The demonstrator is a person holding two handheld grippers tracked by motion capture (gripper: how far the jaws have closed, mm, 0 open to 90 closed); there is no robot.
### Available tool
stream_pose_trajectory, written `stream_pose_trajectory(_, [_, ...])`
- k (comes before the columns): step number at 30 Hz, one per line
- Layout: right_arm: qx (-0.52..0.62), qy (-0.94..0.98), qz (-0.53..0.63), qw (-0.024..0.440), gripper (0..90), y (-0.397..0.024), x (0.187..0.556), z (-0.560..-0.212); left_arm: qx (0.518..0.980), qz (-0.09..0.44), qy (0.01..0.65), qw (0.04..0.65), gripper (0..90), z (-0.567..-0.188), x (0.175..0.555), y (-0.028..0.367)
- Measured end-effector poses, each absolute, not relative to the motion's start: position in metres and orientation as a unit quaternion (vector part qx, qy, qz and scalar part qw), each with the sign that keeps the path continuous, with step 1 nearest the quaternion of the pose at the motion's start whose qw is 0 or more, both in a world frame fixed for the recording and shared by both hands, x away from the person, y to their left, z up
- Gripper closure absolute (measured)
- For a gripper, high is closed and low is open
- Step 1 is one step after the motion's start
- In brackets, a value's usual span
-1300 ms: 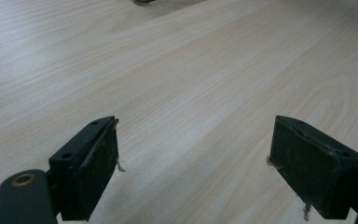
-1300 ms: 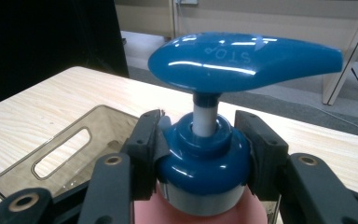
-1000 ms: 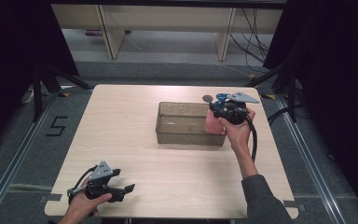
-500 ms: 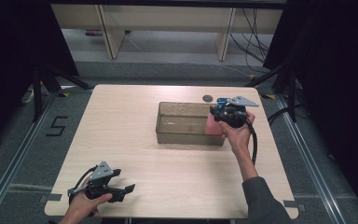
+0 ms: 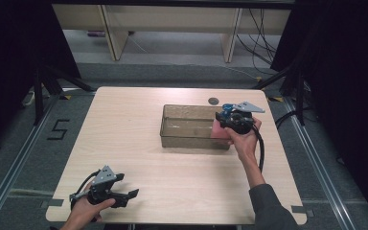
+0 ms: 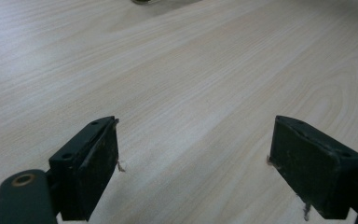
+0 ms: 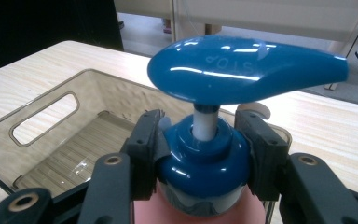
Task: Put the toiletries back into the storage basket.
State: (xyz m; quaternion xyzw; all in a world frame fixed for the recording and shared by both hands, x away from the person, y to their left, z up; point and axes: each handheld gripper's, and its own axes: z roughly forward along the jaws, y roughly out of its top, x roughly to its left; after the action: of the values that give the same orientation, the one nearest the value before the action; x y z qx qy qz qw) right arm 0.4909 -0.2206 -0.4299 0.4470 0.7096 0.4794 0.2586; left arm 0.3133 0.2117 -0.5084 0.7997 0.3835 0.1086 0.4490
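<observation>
My right gripper (image 5: 231,120) is shut on the blue collar of a pink pump bottle (image 5: 217,129), which it holds upright over the right end of a clear brownish bin (image 5: 187,142). In the right gripper view the bottle's blue pump head (image 7: 242,70) spreads above both jaws, and the gripper (image 7: 205,136) clamps the collar from each side. The bin (image 7: 98,88) lies beyond, with a handle slot in its wall. My left gripper (image 5: 124,194) rests at the table's front left corner, open. Its jaws (image 6: 193,144) stand wide apart over bare wood.
A small dark round disc (image 5: 213,100) lies on the table just behind the bin. The light wooden table (image 5: 124,124) is ringed by dark floor, with pale furniture legs (image 5: 112,33) at the back. A cable (image 5: 260,148) trails from the right gripper along the forearm.
The right hand with the bottle has drifted slightly down and toward the person at the bin's right end. The left gripper has not moved.
</observation>
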Motion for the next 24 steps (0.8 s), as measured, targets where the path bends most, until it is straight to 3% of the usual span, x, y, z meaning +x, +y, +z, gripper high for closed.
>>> stream_pose_trajectory(18, [0.444, 0.718, 0.469, 0.259, 52.9, -0.218, 0.491, -0.440, 0.801, 0.111, 0.382, 0.447, 14.9, -0.508, 0.313, 0.212])
stream_pose_trajectory(24, [0.474, 0.689, 0.491, 0.246, 31.8, -0.221, 0.488, -0.435, 0.804, 0.111, 0.382, 0.443, 14.9, -0.507, 0.313, 0.212])
